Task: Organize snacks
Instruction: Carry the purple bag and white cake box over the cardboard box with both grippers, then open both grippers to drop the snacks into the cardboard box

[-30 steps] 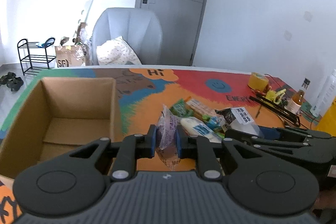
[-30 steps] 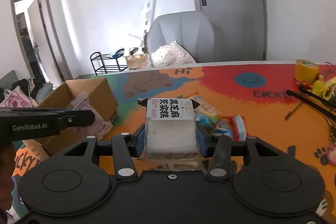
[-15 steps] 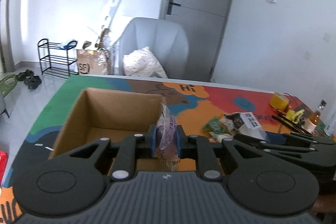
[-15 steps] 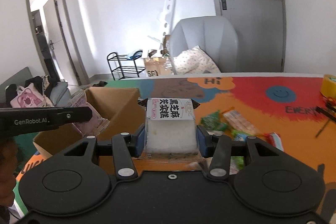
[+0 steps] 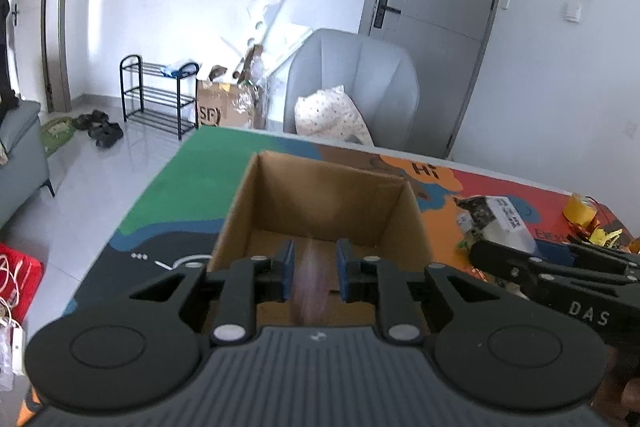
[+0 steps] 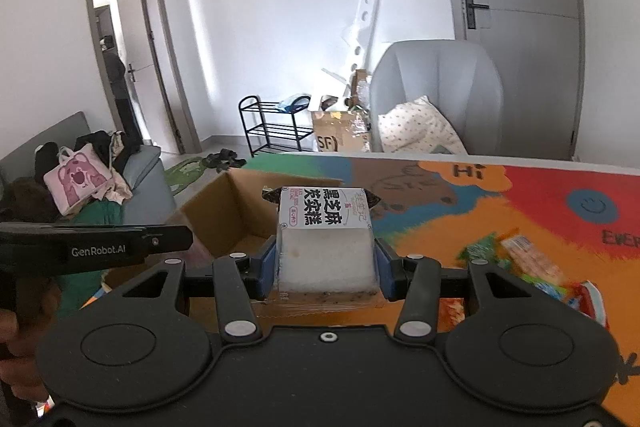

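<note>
Item one, nearest: our left claw (image 5: 316,275), jaws slightly parted. A purplish snack packet (image 5: 313,291) shows only as a blurred streak between them, so we judge it released and dropping. Item two: our right claw (image 6: 326,267), clamped on a clear-wrapped white cake pack (image 6: 325,221) with a black-lettered label, carried above the bench (image 6: 460,203). Item three: the open cardboard box (image 5: 320,195), at twelve o'clock of the left claw and ten o'clock of the right; what lies on its floor we cannot tell. Item four: loose snacks (image 6: 520,259) on the bench at three o'clock of the right claw. Item five, farthest: a grey chair (image 5: 360,83) at twelve o'clock. Step in hand, by our judgement: boxing the snacks. Next, the left claw should draw back clear of the rim, and the right should swing toward ten o'clock over the opening before letting go.
</note>
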Demonstrator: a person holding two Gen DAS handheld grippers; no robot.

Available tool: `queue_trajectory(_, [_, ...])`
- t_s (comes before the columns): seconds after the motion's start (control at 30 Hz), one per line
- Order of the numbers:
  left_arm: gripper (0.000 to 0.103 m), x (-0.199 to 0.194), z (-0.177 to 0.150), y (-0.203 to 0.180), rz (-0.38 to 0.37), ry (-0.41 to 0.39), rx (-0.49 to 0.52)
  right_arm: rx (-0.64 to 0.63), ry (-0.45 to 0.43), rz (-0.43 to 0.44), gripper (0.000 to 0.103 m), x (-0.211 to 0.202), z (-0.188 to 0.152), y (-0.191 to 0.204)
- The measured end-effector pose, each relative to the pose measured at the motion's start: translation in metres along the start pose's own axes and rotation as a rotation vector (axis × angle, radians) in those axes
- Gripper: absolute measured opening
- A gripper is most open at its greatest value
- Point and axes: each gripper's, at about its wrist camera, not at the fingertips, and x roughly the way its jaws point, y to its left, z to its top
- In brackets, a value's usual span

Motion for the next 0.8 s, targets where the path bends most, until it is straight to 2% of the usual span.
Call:
queue_trajectory(0.17, [0.031,-0.006,-0.001,0.006,0.008,-0.005,-0.014,-0.022,0.001,0.02,0.046,0.008,0.005,0.016])
queue_trajectory(0.23, [0.042,-0.009,-0.001,0.009,0.009,-0.003,-0.025,-0.029,0.001,0.031,0.047,0.011,0.006,0.02])
queue_trajectory(0.43, [0.063,-0.018,-0.002,0.016,0.026,-0.019,-0.042,-0.017,-0.002,0.065,0.047,0.017,0.012,0.027])
queue_trajectory(0.5, [0.069,-0.02,-0.002,0.016,0.035,-0.023,-0.046,-0.006,-0.004,0.104,0.05,0.018,0.013,0.028])
queue_trajectory(0.53, [0.074,-0.02,-0.003,0.017,0.045,-0.025,-0.048,-0.002,-0.008,0.111,0.056,0.018,0.013,0.029])
queue_trajectory(0.57, [0.077,-0.019,-0.002,0.018,0.049,-0.026,-0.052,-0.001,-0.013,0.095,0.062,0.017,0.014,0.029])
queue_trajectory(0.63, [0.091,-0.019,-0.002,0.019,0.056,-0.026,-0.062,0.008,-0.016,0.075,0.067,0.016,0.014,0.024])
queue_trajectory(0.8, [0.095,-0.013,0.0,0.017,0.065,0.006,-0.075,0.052,-0.012,0.037,0.079,0.003,0.008,0.004])
